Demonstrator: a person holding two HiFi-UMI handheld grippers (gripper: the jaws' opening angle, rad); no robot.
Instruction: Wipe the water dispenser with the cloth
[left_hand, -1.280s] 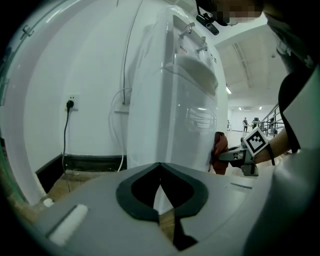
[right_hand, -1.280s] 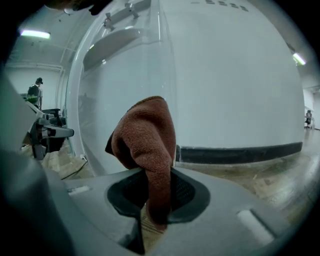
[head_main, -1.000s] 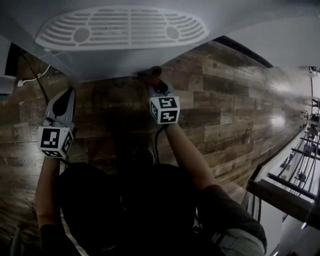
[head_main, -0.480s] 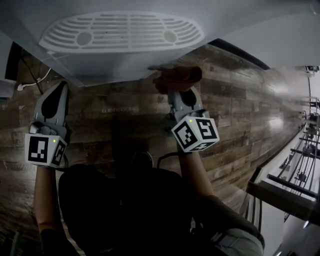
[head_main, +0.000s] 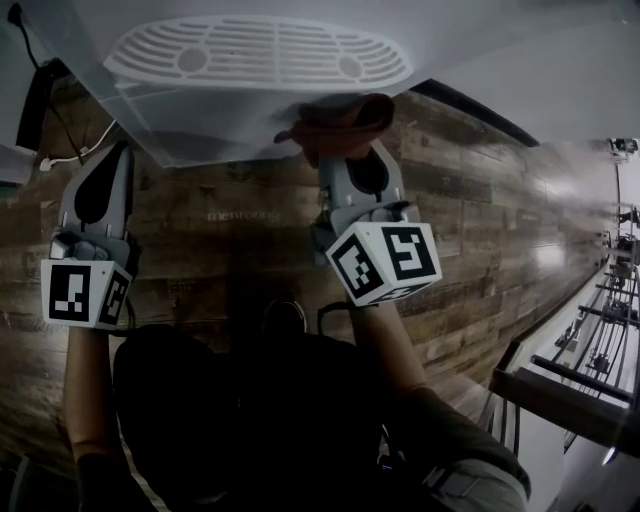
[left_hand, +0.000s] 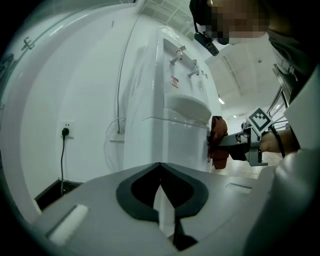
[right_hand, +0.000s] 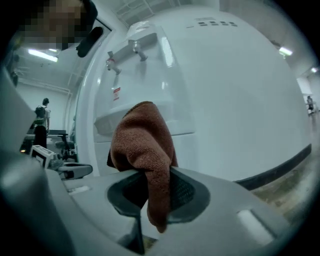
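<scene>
The cloth (head_main: 340, 120), clamped in our right claw (head_main: 350, 160), lies against the dispenser (head_main: 200, 130) front below the drip tray (head_main: 255, 55), so we judge wiping barely under way, most surfaces left, our left claw (head_main: 100, 180) closed, empty, alongside.

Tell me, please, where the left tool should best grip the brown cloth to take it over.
Probably take the cloth by its bunched top, which bulges free above the shut right tool, coming from the left; its hanging tail is thin.
</scene>
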